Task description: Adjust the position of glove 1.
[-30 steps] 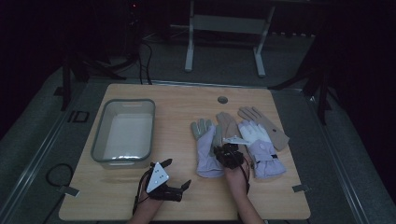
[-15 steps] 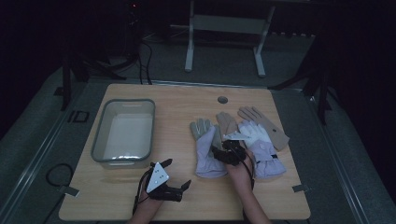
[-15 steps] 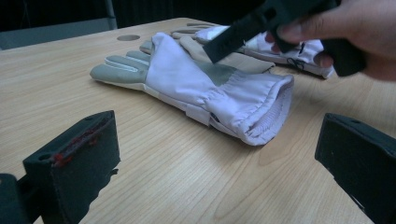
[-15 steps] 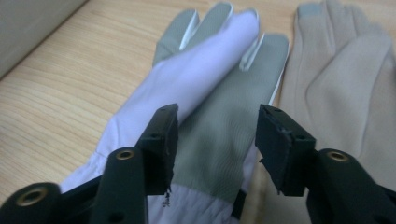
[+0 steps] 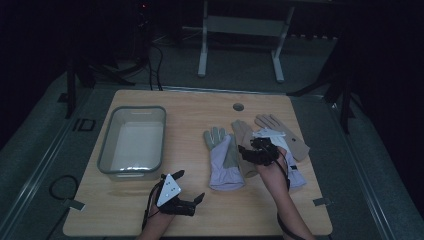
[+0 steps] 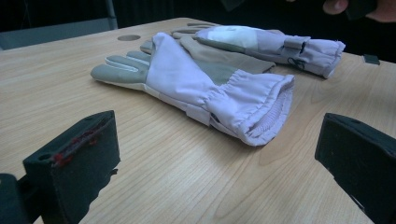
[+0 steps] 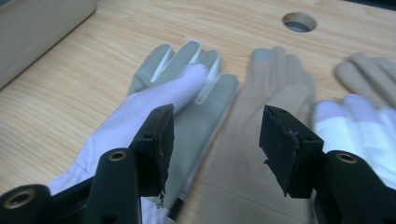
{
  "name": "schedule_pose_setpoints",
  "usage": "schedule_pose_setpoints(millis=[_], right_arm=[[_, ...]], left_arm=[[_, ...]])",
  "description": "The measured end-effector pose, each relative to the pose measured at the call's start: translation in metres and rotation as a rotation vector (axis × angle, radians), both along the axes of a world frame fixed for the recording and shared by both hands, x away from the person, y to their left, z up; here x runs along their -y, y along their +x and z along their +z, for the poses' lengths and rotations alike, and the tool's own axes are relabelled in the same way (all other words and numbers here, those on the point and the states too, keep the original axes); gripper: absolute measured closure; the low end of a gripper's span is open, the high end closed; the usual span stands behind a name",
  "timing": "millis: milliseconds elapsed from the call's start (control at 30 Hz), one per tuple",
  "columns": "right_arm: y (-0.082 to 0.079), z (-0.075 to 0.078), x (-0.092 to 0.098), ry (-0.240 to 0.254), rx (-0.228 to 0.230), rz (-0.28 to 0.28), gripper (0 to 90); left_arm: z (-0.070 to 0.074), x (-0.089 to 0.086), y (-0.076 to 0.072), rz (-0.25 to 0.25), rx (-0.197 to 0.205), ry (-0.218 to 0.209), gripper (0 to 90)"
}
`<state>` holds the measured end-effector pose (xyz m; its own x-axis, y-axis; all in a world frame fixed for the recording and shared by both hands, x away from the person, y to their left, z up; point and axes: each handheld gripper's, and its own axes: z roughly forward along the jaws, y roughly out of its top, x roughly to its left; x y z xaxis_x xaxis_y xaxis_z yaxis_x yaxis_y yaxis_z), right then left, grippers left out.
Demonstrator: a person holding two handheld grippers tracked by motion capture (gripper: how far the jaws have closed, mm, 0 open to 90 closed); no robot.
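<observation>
Gloves: we count four loose on the tabletop, bin empty; right gripper just opened, nothing between its fingers, left gripper wide, idle, sorting barely begun.

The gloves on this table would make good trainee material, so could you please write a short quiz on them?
1. True or false: a glove lies in the bin.
2. The right gripper has just been opening. What is gripped between its jaws? A) a beige glove B) nothing C) the bin
3. Which glove lies nearest the bin, lilac or beige?

Key: 1. False; all the gloves lie on the table. 2. B; it hangs open above the lilac glove and a beige glove. 3. The lilac one.
</observation>
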<state>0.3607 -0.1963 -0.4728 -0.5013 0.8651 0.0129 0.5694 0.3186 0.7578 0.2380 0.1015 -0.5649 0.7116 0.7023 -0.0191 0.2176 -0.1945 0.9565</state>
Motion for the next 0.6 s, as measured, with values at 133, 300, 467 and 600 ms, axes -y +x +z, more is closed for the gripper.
schedule_pose_setpoints(millis=[133,300,467,600], right_arm=[[0.000,0.008,0.015,-0.007,0.013,-0.005,44.0],[0.000,0.015,0.037,-0.030,0.024,-0.014,43.4],[0.000,0.019,0.059,-0.056,0.019,-0.009,43.7],[0.000,0.019,0.077,-0.073,0.008,-0.007,44.4]], left_arm=[[0.000,0.000,0.000,0.001,0.001,0.003,0.0],[0.000,0.000,0.000,0.002,0.000,0.000,0.0],[0.000,0.000,0.000,0.003,0.000,0.001,0.0],[0.000,0.000,0.000,0.003,-0.001,-0.002,0.0]])
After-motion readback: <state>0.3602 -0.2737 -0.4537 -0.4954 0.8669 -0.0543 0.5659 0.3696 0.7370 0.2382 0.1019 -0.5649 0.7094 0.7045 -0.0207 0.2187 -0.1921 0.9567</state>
